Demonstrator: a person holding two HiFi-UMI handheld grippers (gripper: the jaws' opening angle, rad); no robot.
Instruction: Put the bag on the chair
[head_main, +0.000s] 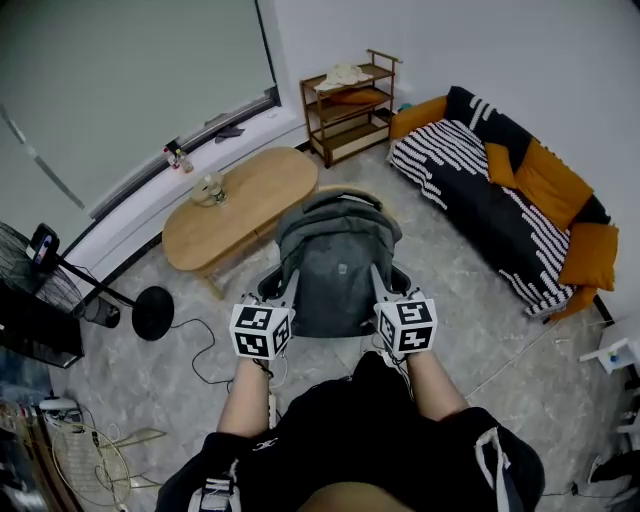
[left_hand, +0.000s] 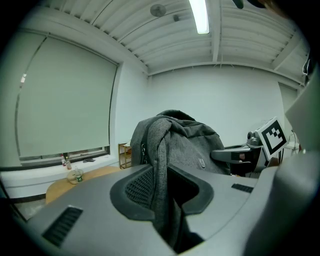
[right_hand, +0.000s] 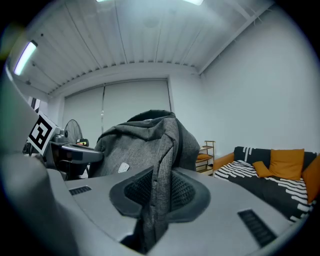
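Note:
A grey backpack (head_main: 335, 265) hangs upright between my two grippers, just in front of my knees. My left gripper (head_main: 283, 287) is shut on the bag's left shoulder strap (left_hand: 161, 165), which runs down between its jaws. My right gripper (head_main: 387, 282) is shut on the other strap (right_hand: 165, 165) in the same way. In the left gripper view the bag (left_hand: 187, 142) fills the middle, with the right gripper (left_hand: 240, 154) beside it. A thin tan curved edge (head_main: 388, 212) peeks from behind the bag's top; I cannot tell what it belongs to. No chair shows plainly.
An oval wooden table (head_main: 250, 205) with a glass jar (head_main: 208, 188) stands beyond the bag to the left. A wooden shelf (head_main: 350, 105) is at the far wall. A striped sofa (head_main: 480, 190) with orange cushions runs along the right. A fan base (head_main: 152, 312) and cables lie on the left floor.

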